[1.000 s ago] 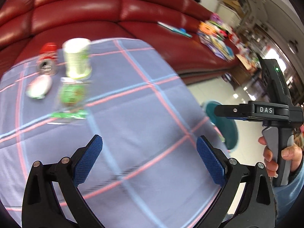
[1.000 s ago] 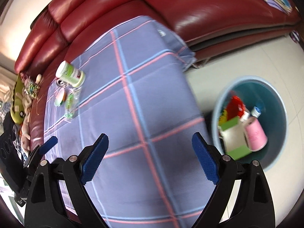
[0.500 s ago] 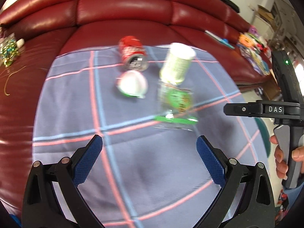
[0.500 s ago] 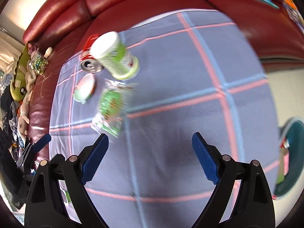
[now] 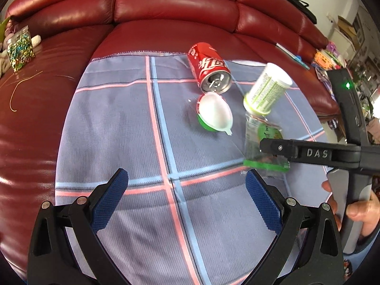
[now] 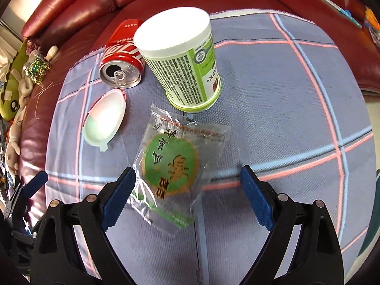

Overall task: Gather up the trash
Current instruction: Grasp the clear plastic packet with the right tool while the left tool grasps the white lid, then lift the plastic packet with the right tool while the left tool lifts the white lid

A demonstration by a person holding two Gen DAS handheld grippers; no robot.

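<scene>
On the blue plaid cloth (image 6: 285, 118) lie a clear snack wrapper with a green round print (image 6: 175, 163), a white and green egg-shaped shell half (image 6: 104, 121), a red soda can on its side (image 6: 123, 59) and an upright green-and-white canister (image 6: 182, 57). My right gripper (image 6: 187, 185) hangs open over the wrapper, whose lower half sits between the blue pads without touching them. My left gripper (image 5: 187, 190) is open above bare cloth, nearer than the can (image 5: 209, 67), the shell (image 5: 215, 114), the canister (image 5: 267, 90) and the wrapper (image 5: 263, 142).
A red leather sofa (image 5: 166, 7) wraps around behind the cloth. A jar of glitter (image 5: 20, 48) and soft toys (image 6: 14, 99) lie on its left seat, books and papers (image 5: 330, 57) at far right. A hand (image 5: 361, 211) holds the right tool's handle (image 5: 315, 153).
Both grippers swung left from the cloth's right edge and the bin toward the trash cluster. The right one now hangs over the wrapper; the teal bin has left view.
</scene>
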